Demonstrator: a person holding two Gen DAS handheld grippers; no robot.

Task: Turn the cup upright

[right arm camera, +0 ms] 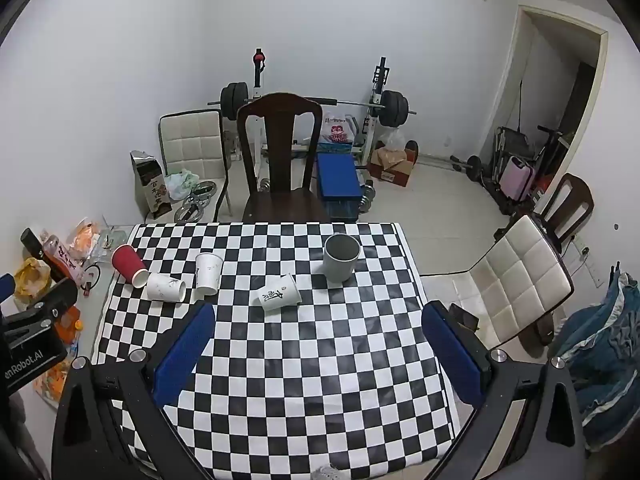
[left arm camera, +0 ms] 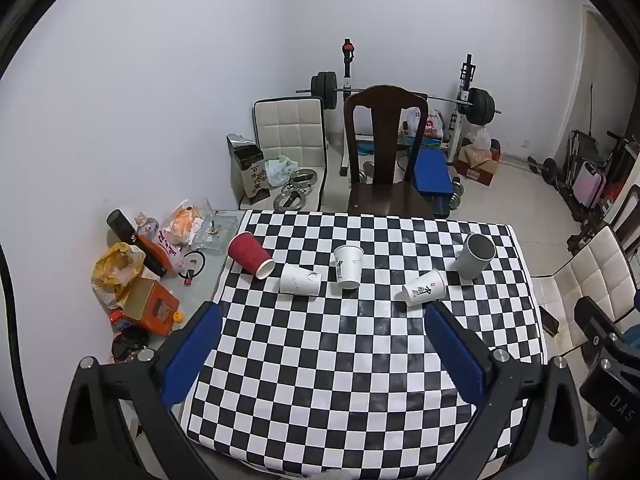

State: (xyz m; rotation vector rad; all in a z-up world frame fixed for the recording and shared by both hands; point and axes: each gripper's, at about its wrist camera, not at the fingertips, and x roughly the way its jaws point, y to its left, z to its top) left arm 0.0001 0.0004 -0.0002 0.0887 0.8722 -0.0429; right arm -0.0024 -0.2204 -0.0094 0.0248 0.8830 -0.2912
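Observation:
Several cups stand or lie on a checkered cloth (left arm camera: 352, 360) (right arm camera: 320, 360). A red cup (left arm camera: 250, 255) (right arm camera: 129, 265) lies on its side at the far left. A white cup (left arm camera: 300, 279) (right arm camera: 165, 287) lies on its side beside it. Another white cup (left arm camera: 348, 266) (right arm camera: 207, 273) stands upright. A white cup with black characters (left arm camera: 423, 287) (right arm camera: 279, 292) lies on its side. A grey cup (left arm camera: 475, 255) (right arm camera: 340, 257) stands upright at the far right. My left gripper (left arm camera: 322, 316) is open and empty above the near cloth. My right gripper (right arm camera: 318, 314) is open and empty, nearer than the cups.
A dark wooden chair (left arm camera: 382, 152) (right arm camera: 280, 160) stands behind the table. Bags, boxes and bottles (left arm camera: 140, 268) crowd the table's left end. A white padded chair (right arm camera: 516, 280) stands to the right. Weight equipment (left arm camera: 400, 96) lines the back wall.

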